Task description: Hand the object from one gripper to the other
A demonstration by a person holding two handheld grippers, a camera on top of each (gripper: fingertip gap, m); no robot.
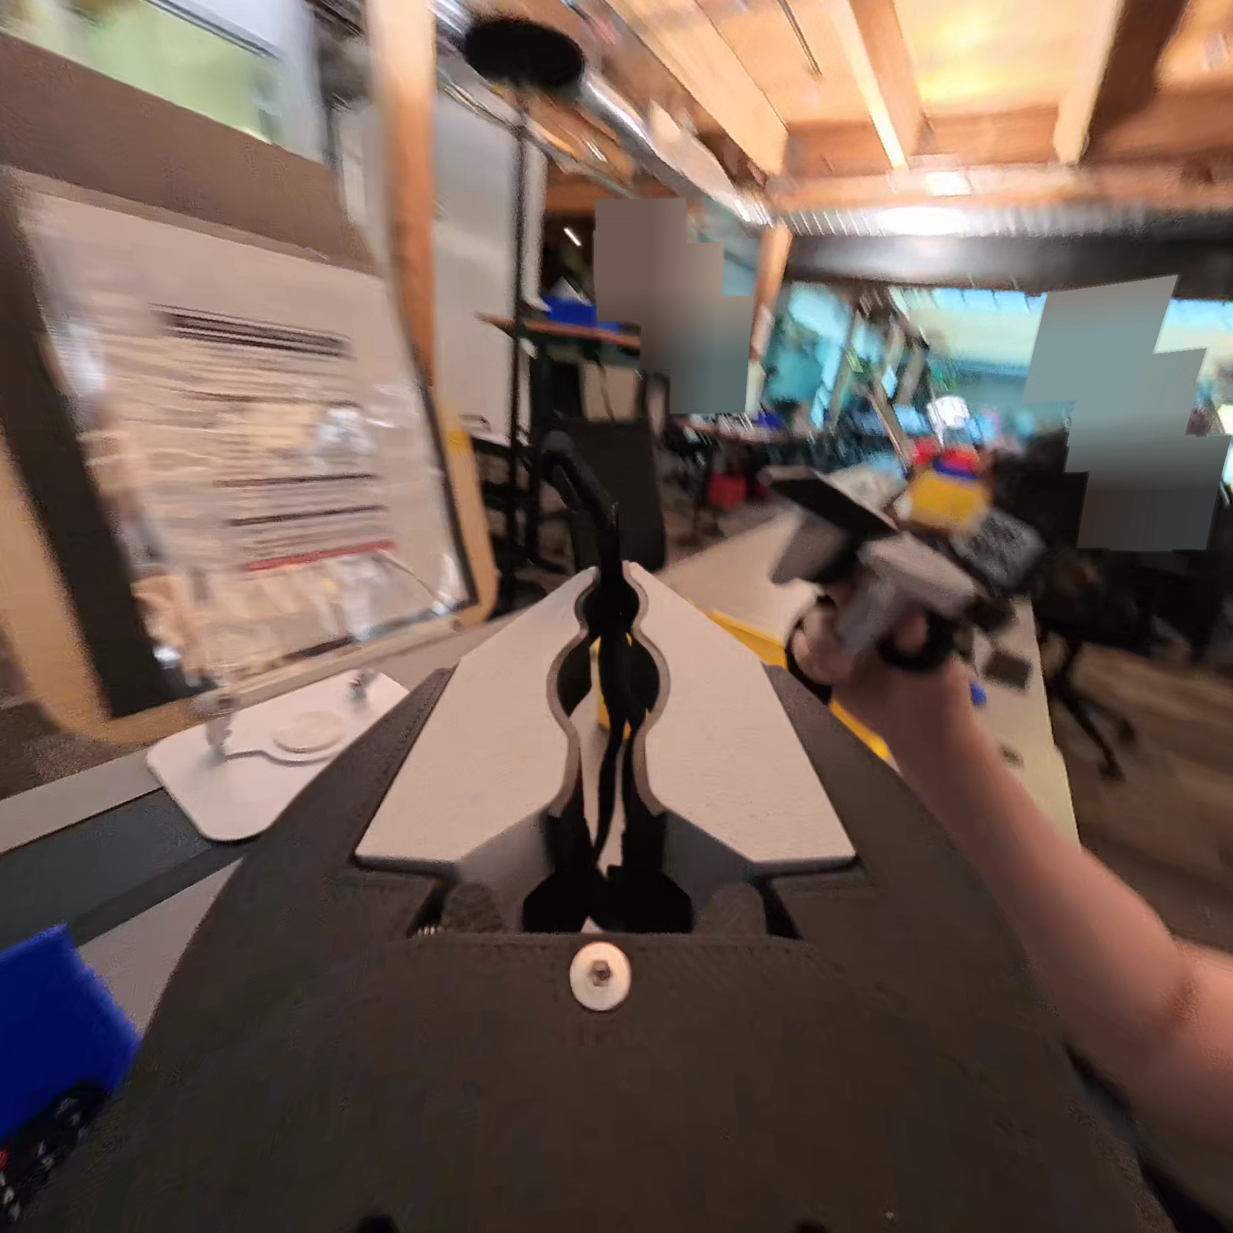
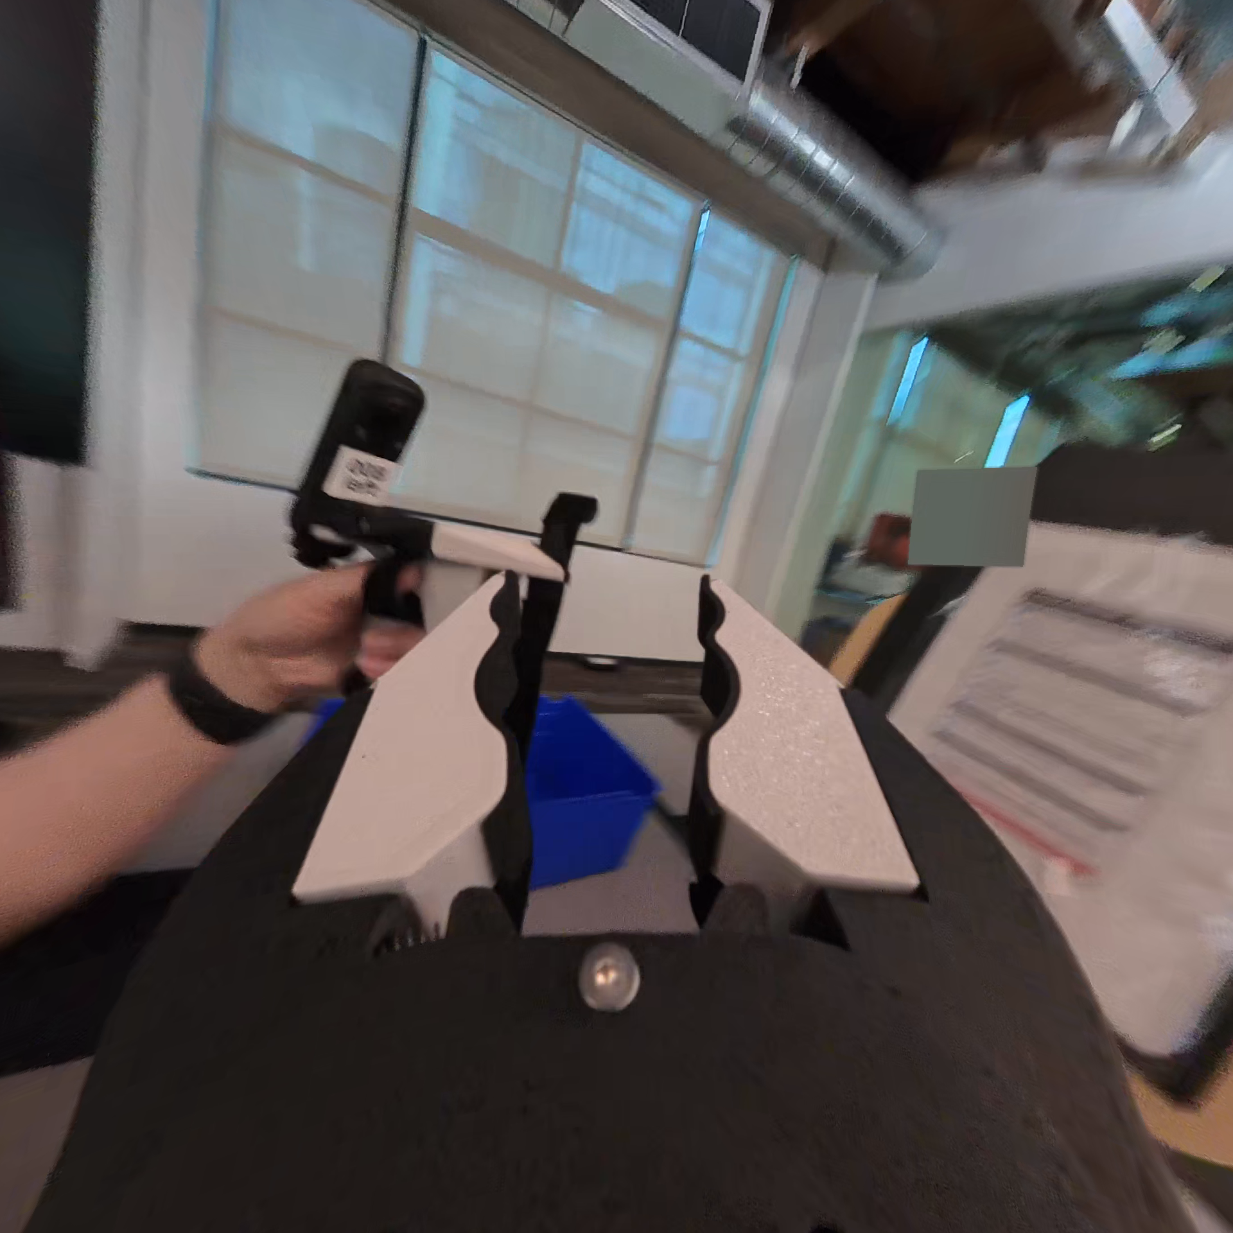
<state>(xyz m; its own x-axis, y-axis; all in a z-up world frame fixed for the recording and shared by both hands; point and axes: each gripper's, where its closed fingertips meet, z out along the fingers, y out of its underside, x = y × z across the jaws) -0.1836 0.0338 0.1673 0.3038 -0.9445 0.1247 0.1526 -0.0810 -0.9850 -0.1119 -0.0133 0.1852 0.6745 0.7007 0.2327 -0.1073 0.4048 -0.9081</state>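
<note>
My left gripper is shut on a thin black strap-like object. The object's bent end sticks out above the fingertips, and the rest runs back between the fingers. My right gripper is open with its jaws wide apart. In the right wrist view the black object stands between my right fingers, close to the left pad and far from the right one. The left gripper, held by a hand, clamps it from the left there. The right gripper shows at the right of the left wrist view, in a hand.
A blue bin sits on the table below the right gripper, and its corner shows in the left wrist view. A framed board on a grey base plate stands at the left. Yellow tape marks the table.
</note>
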